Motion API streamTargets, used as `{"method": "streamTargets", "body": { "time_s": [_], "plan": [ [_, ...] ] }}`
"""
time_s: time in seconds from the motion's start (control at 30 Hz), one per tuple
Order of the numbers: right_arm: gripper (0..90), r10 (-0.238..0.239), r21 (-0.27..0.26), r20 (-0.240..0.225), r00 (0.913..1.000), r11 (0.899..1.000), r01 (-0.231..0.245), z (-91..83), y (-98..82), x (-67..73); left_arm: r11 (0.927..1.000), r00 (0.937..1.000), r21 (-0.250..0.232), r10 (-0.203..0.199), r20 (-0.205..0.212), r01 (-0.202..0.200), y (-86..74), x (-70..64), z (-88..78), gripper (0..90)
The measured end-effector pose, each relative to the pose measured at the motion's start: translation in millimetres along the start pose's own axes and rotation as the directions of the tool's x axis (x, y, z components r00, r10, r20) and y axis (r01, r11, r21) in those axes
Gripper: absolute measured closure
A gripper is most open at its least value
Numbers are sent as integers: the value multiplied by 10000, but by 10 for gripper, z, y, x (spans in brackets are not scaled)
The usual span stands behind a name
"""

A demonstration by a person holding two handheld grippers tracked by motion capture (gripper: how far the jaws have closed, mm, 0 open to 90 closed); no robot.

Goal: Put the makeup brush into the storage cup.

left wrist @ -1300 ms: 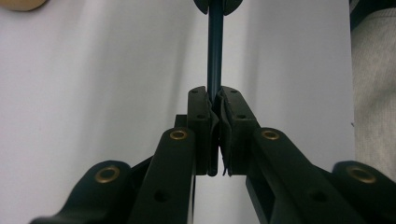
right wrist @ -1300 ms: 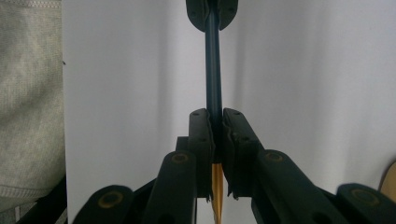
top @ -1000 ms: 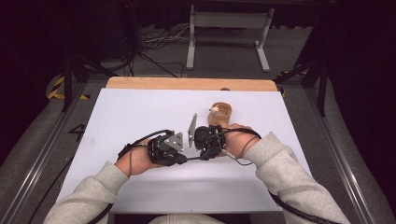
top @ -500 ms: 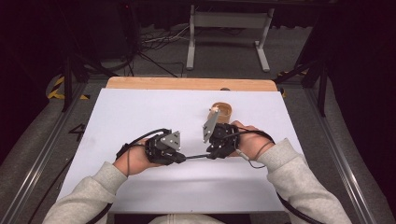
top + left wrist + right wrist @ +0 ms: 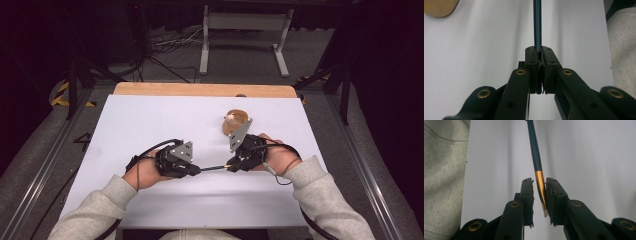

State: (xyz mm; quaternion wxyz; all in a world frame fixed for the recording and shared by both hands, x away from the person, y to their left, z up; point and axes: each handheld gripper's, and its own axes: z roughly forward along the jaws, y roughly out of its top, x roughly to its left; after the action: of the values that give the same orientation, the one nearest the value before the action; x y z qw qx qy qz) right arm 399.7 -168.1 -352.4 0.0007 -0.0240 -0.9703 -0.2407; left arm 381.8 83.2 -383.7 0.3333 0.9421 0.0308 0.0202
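From above, the left gripper [image 5: 196, 170] and right gripper [image 5: 231, 164] meet over the white table [image 5: 150, 120], a thin paintbrush [image 5: 214, 168] bridging them (a wooden dish [image 5: 234, 122] sits farther off). Left gripper view: jaws clamped on the brush's dark handle [image 5: 537, 27]. Right gripper view: jaws, just closing, flank the gold ferrule [image 5: 540, 185], gaps visible.

No legible text, labels, brands, numbers or signs on any surface in the three views
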Motion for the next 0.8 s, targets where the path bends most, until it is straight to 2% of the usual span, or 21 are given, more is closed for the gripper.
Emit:
{"method": "streamTargets", "body": {
  "time_s": [0.2,0.4,0.5,0.8],
  "plan": [
    [820,-3,-348,-119,9999,9994,-1,10,-54,-3,10000,10000,-69,16,72,-15,-19,-1,10,849],
    [836,-284,-298,-224,9993,9992,277,6,-53,9,10000,9999,-88,5,156,-3,-32,-8,20,848],
    [842,-312,-207,-436,9986,9993,303,16,-52,11,9999,9998,-64,132,163,-131,-27,-12,23,847],
    [845,-506,-172,-406,9979,9986,499,-4,-19,26,9999,9996,-141,56,285,-52,-50,-4,19,843]
  ]
}}
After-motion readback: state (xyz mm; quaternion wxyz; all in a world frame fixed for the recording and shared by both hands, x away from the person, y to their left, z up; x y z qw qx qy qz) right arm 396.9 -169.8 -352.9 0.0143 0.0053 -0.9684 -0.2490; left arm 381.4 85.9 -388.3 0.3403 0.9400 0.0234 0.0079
